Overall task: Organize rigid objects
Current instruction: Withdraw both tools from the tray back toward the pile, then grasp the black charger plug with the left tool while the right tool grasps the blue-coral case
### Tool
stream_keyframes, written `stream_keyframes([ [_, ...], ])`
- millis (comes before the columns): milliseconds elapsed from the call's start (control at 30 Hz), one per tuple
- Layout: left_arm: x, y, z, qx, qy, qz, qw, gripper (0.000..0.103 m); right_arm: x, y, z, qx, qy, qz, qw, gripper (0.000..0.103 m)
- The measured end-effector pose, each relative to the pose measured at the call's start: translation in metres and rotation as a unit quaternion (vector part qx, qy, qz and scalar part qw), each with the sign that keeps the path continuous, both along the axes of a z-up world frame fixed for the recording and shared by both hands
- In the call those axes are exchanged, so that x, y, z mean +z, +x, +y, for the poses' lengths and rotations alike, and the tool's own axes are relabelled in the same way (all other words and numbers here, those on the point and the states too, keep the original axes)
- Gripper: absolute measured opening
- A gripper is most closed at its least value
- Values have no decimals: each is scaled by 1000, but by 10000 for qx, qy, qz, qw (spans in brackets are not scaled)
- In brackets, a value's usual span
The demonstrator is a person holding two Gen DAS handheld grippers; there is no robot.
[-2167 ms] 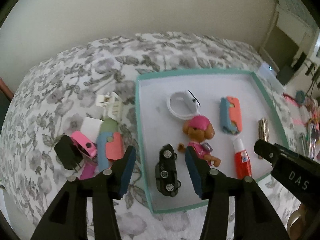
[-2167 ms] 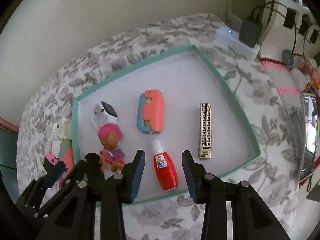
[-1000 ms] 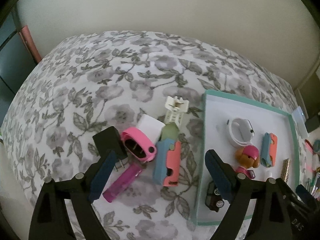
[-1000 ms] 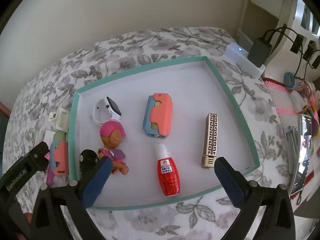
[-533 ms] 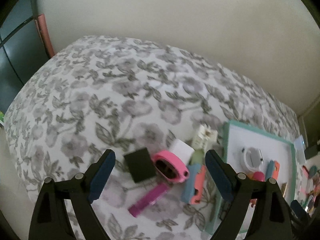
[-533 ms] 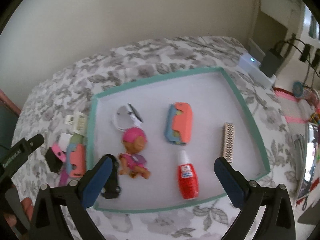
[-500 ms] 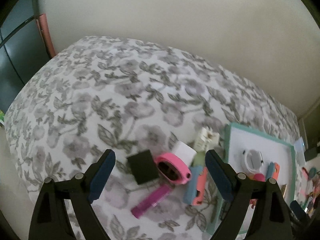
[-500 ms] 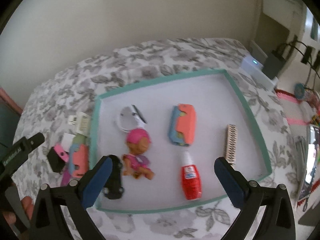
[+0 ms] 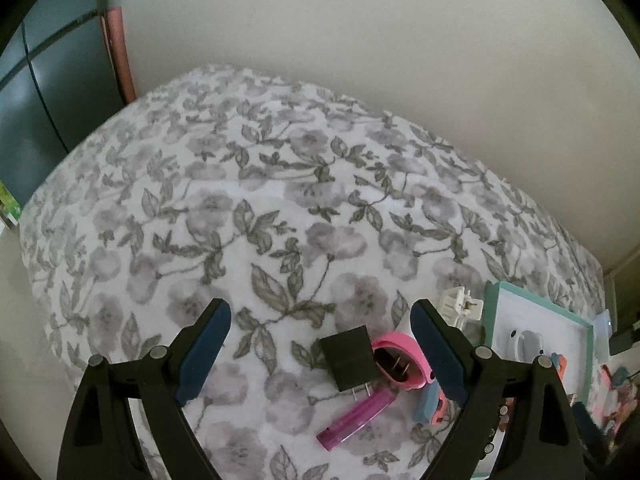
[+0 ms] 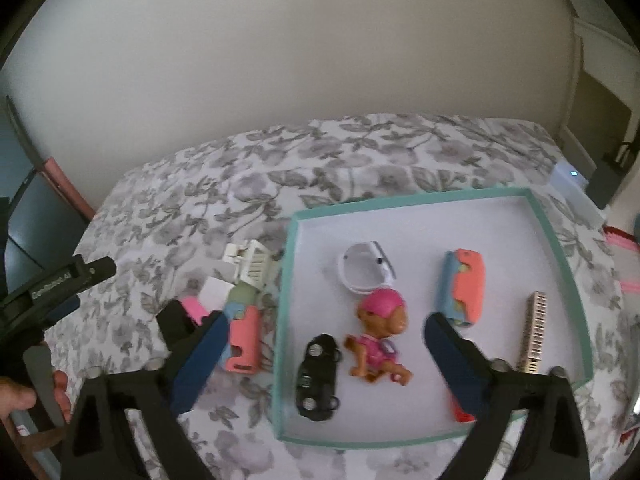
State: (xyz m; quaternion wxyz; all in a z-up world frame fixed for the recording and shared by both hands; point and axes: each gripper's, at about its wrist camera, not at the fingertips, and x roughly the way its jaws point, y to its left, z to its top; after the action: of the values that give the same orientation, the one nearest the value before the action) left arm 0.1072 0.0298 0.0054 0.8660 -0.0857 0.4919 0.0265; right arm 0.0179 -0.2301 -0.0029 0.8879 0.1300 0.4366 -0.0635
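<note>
Hovering above the bench [image 9: 280, 216] with both grippers, tilted steeply down. Keeping the left gripper [image 9: 320, 308] spread wide and gripping nothing, with only floral cloth [image 9: 192, 184] under the jaws. Framing, near its right finger, a loose cluster outside the tray [image 9: 536, 304]: a black plug [image 9: 352, 360] lying flat with prongs toward the camera, touching a pink watch [image 9: 402, 360]; just below them a magenta lighter [image 9: 356, 416] lying slantwise; beside that a blue-and-coral case [image 9: 430, 406], partly hidden by the finger; farther back a white clip [image 9: 458, 306] just beside the tray's teal rim.

Holding the right gripper [image 10: 326, 320] over the tray's near left corner, jaws wide but just closed in a little, with nothing pinched between them. Straddling the left rim: left finger over the cluster outside, right finger over the tray floor.

Showing inside the tray, all apart from one another or nearly so: a black car [image 10: 318, 376] near the left wall, a doll [image 10: 380, 336] in a pink cap just beside it, a white watch [image 10: 366, 272] behind the doll's head, a second case [image 10: 464, 288] to the right, a gold bar [image 10: 534, 332] near the right wall, and a red bottle [image 10: 462, 414] mostly hidden behind the right finger. Showing also, in the cluster outside the rim, a white block [image 10: 216, 294] and a pale green piece [image 10: 242, 294], too blurred to identify. Catching a hand [image 10: 16, 396] at the lower left edge, wrapped round the left gripper's handle.
</note>
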Motion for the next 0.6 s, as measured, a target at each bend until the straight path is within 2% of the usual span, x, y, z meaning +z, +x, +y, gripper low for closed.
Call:
stream_keyframes([
  [233, -29, 13, 2, -74, -85, 471, 9988, 92, -14, 16, 25, 405, 112, 192, 9989, 72],
  [400, -48, 21, 1, -131, -106, 773, 9969, 91, -30, 30, 49, 779, 159, 413, 9960, 54],
  [500, -58, 24, -2, -196, -94, 916, 9956, 91, -42, 39, 61, 962, 180, 573, 9935, 49],
  [600, -65, 25, -6, -266, -155, 1022, 9943, 91, -50, 45, 68, 1061, 180, 673, 9919, 48],
])
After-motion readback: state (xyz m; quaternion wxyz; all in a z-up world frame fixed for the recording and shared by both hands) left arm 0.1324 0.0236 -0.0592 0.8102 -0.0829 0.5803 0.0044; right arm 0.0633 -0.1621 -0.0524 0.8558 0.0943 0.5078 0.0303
